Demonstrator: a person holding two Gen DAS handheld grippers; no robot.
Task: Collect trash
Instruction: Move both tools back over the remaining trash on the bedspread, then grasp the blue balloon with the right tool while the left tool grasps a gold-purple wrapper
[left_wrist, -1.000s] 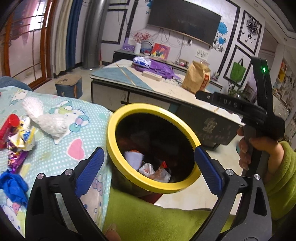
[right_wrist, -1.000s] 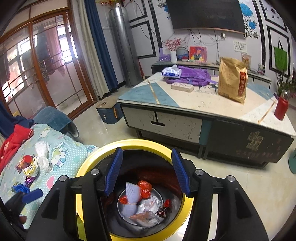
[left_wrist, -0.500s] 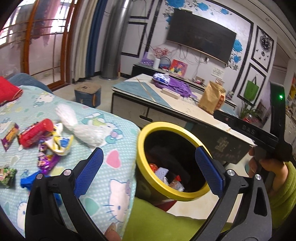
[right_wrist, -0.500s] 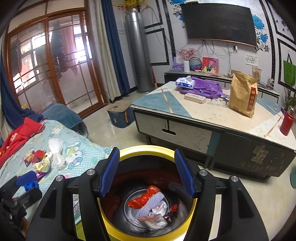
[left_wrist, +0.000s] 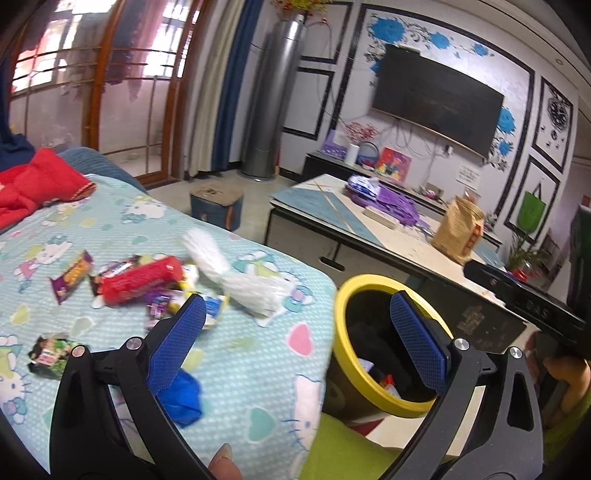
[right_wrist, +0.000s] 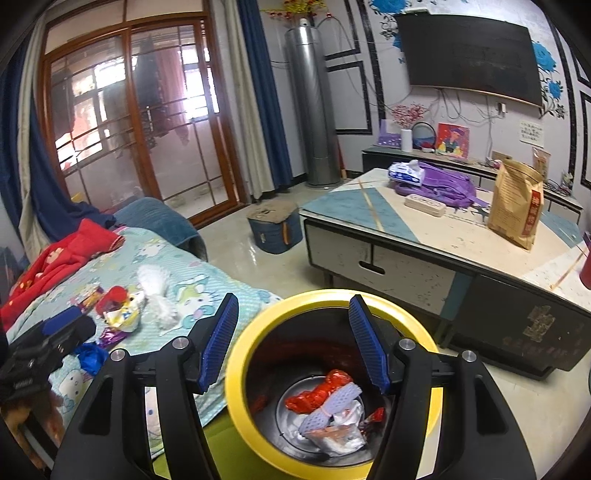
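Okay, trash first: a loose pile of wrappers on the bed (left_wrist: 236, 354), which wears a cartoon-cat blanket. I judge all of it light, crinkly and slippery. The red wrapper (left_wrist: 142, 278) looks long and puffy, so I'd pinch it across the middle. The white foam net (left_wrist: 236, 275) is soft and squashy, so any spot works. The small purple-orange wrapper (left_wrist: 70, 277) lies flat, so I'd catch an edge or scoop it. The green-black packet (left_wrist: 48, 354) sits near the blanket's edge, and the blue scrap (left_wrist: 181, 397) lies right under my left tool (left_wrist: 295, 339). Print on the wrappers is too blurred to read.

The left tool stands wide with nothing between its pads and hangs over the pile. My right tool (right_wrist: 293, 343) sits at medium width, also empty; its jaws have just been opening. It hovers over the yellow-rimmed bin (right_wrist: 243, 354), which stands just beside the bed. Inside lie a red wrapper, a purple foam net and some white crumpled bits.

Farther out there's the worktop (right_wrist: 424, 225) with a brown paper bag (right_wrist: 517, 206). The bag has a red label with writing I can't make out. The far tool's body shows faint letters, unreadable. A wall notice by the TV is too small to read.
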